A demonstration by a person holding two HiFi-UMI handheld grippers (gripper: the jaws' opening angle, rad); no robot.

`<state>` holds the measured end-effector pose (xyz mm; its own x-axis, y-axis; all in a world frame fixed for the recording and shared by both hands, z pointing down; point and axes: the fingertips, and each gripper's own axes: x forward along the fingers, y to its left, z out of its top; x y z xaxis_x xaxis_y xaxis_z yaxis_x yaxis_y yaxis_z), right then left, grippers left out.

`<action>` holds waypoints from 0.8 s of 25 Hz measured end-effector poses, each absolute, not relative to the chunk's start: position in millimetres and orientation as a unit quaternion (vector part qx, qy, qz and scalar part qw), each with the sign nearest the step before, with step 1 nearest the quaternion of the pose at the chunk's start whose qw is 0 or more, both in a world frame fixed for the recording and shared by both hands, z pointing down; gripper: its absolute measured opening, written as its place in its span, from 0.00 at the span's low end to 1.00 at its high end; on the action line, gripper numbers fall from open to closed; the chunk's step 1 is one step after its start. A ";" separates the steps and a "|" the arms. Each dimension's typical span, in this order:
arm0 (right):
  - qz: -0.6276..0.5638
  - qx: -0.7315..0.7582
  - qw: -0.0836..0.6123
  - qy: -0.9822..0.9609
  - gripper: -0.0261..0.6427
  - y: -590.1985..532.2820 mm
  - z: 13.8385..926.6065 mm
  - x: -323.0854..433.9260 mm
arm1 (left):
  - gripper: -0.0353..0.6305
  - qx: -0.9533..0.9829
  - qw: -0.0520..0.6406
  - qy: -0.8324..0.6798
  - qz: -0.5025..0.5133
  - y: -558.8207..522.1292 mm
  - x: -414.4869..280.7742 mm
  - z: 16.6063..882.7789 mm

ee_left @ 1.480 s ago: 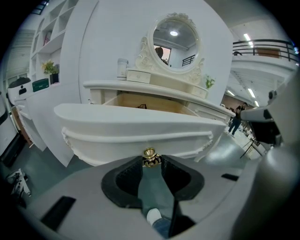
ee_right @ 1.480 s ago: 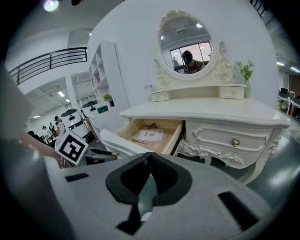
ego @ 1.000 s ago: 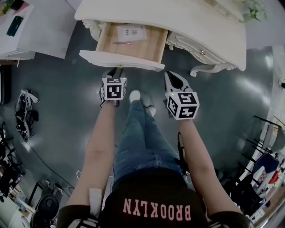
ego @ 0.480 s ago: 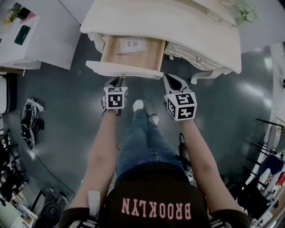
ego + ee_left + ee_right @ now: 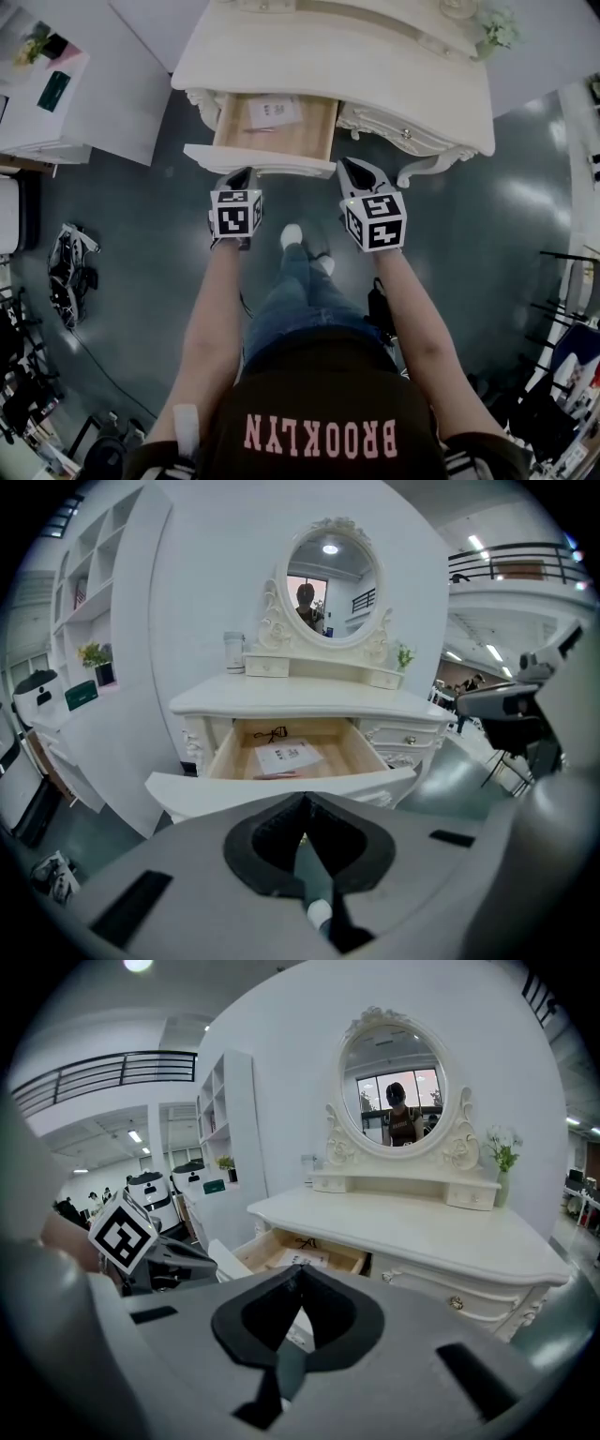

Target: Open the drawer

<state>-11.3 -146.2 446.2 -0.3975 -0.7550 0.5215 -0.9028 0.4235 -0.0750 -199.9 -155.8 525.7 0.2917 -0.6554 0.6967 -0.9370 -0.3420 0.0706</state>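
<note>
Grey floor spreads beneath a white dressing table. Its left drawer stands pulled well out, paper inside, its front running nine to three. The left gripper, jaws just closed together on nothing, is nearer, with the drawer at its twelve. The right gripper, likewise pinched empty, has it at ten.

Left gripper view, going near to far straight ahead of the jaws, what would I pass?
drawer front → sheet of paper lying inside it → dresser top → oval mirror
</note>
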 end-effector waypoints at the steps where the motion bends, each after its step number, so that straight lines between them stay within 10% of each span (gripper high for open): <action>1: 0.175 0.507 0.208 -0.818 0.03 -147.0 442.7 -11.2 | 0.06 0.769 0.240 -0.519 0.287 -157.2 -197.7 519.8; 20: 0.155 0.524 0.102 -0.831 0.03 -170.8 340.6 2.6 | 0.06 0.808 0.165 -0.529 0.203 -189.6 -164.3 404.1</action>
<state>2.6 -170.8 340.6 -0.4298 -0.8394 0.3327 -0.9029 0.4024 -0.1512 -164.3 -189.6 404.1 0.3590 -0.7870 0.5018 -0.9208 -0.3866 0.0524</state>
